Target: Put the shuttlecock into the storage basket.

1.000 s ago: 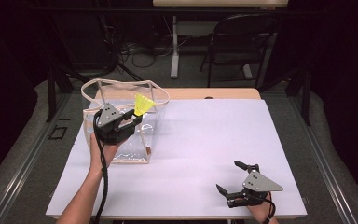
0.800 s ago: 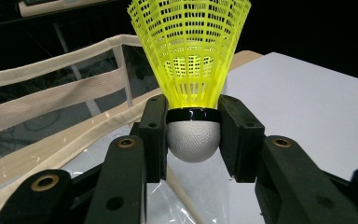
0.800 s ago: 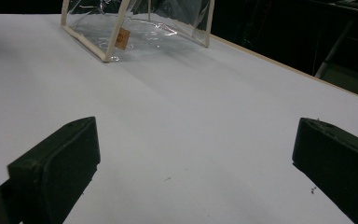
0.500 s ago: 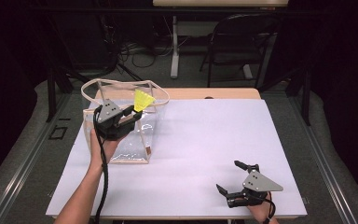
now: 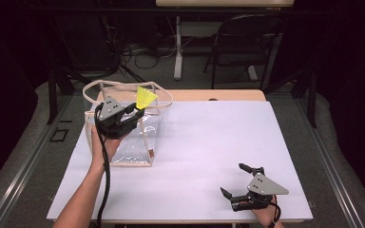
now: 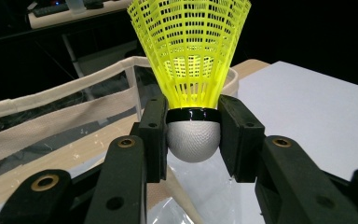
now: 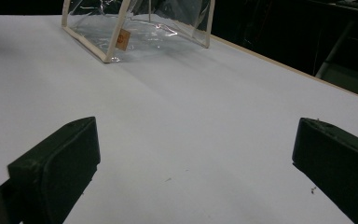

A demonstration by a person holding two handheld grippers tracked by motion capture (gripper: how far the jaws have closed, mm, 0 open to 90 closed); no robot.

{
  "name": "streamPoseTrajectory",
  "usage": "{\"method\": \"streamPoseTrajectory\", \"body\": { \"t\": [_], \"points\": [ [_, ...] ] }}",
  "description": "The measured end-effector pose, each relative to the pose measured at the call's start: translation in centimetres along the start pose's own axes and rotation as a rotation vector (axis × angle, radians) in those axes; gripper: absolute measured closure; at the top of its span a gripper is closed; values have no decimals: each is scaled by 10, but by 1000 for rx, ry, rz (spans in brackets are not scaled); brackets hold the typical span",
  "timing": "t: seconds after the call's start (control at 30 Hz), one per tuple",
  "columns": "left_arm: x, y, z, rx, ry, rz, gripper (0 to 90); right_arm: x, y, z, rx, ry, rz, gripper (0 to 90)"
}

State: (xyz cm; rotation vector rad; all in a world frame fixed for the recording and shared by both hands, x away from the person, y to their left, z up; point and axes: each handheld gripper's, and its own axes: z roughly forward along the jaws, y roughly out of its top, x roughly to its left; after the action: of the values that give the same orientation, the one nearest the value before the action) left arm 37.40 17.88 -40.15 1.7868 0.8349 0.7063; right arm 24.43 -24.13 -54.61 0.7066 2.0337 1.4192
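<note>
One shuttlecock (image 6: 189, 70) present, held above the open mouth of the one clear bag (image 5: 123, 142). The left gripper (image 5: 135, 110) has its fingers (image 6: 153, 135) clenched on the rounded grey base, the yellow skirt pointing up. Judged very light; the mesh skirt looks easily crushed, so the firm base is the sound place to hold. The right gripper (image 5: 241, 181) rests on the white worktop (image 5: 209, 142), well apart from the bag, fingers released and holding nothing.
</note>
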Motion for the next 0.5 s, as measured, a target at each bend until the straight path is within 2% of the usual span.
{"method": "streamPoseTrajectory", "body": {
  "t": [0.5],
  "points": [
    [10, 7, 2, -10, 22, -7, 647, 0, 0, 0, 1, 0, 1, 2]
  ]
}}
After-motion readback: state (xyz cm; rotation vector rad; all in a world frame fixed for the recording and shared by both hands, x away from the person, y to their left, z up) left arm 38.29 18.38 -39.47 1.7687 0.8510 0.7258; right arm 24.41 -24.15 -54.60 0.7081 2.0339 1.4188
